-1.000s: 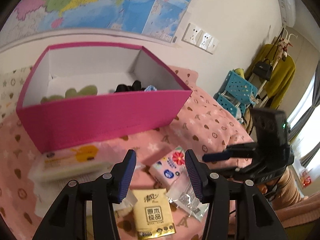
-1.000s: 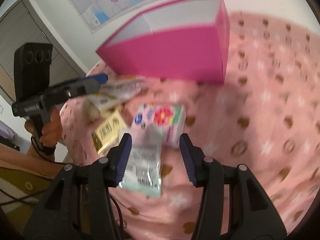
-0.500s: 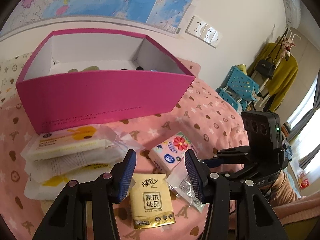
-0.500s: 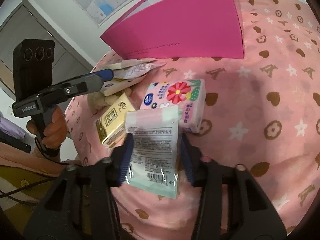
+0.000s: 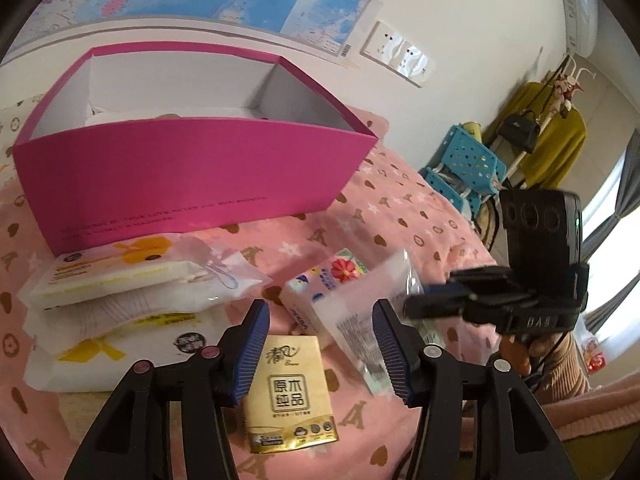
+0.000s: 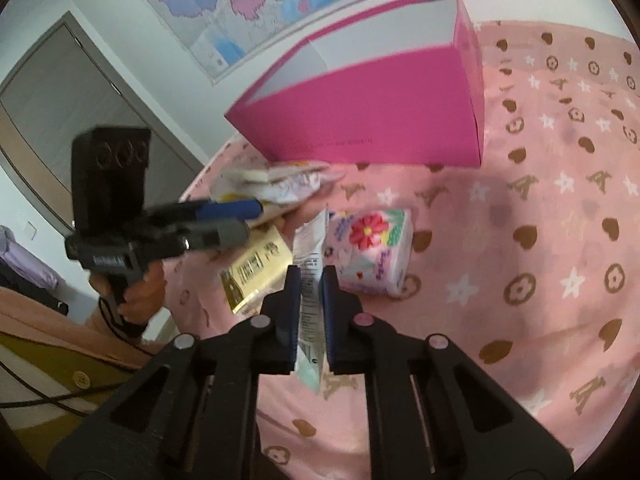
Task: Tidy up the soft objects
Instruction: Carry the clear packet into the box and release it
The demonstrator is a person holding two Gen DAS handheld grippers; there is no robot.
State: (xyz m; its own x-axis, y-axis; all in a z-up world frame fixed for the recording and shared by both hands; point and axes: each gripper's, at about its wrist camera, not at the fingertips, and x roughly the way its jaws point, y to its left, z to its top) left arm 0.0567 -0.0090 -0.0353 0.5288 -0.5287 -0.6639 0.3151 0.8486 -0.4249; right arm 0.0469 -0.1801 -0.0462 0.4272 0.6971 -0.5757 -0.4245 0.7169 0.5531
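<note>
Fingers (image 6: 329, 300) of R gripper (image 6: 311, 300) tight on clear packet (image 6: 310, 280)

The left hand-held gripper (image 5: 320, 344) hangs open above a gold tissue pack (image 5: 289, 394), near the pink box (image 5: 192, 176).

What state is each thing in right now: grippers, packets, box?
right gripper: shut on the clear packet.
clear packet: pinched on edge, partly lifted.
left gripper: open, holding nothing.
gold tissue pack: flat on the bedspread.
floral tissue pack: lying on the bedspread.
pink box: open-topped.
</note>
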